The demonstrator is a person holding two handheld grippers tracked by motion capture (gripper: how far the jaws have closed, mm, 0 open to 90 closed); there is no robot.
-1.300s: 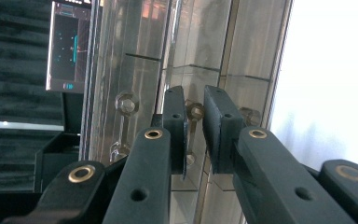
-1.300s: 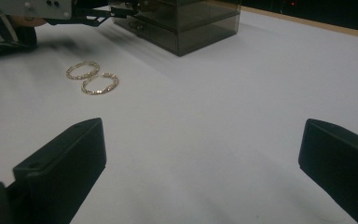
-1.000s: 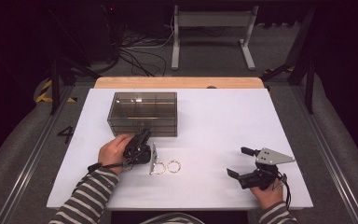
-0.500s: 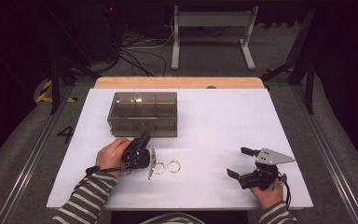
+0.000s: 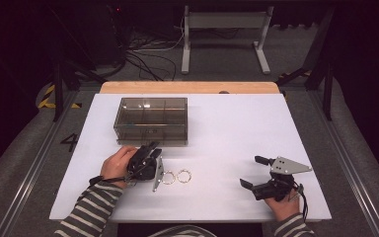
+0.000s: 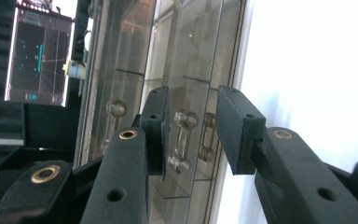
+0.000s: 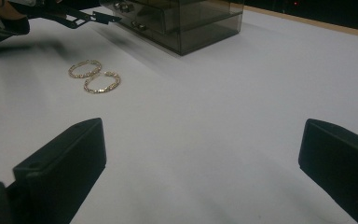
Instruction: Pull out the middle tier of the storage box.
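- Drawer box (image 5: 151, 120), smoky and see-through, sits on the white table (image 5: 227, 133) in the high view, toward the far left part. Our left gripper (image 5: 149, 149) lies on its side just in front of the box, pointing at it. Two gold rings (image 5: 176, 176) lie side by side on the table, just to the right of that hand. Our right gripper (image 5: 253, 172) rests near the front right edge, well apart from the box, with its jaws spread wide and nothing in them.
- In the left gripper view, we look along our left gripper (image 6: 193, 128) at the front of the drawer box (image 6: 186, 56). A small clear knob handle (image 6: 182, 140) shows in the gap between the two black pads (image 6: 235, 126). The jaws have just been opening. The pads stand a little apart and do not press on the handle, so we hold nothing.
- In the right gripper view, our right gripper (image 7: 200, 161) stands wide open over bare table (image 7: 223, 116). The gold rings (image 7: 94, 75) lie farther off, touching each other. The drawer box (image 7: 186, 18) sits behind them, with the left gripper (image 7: 93, 18) beside it.
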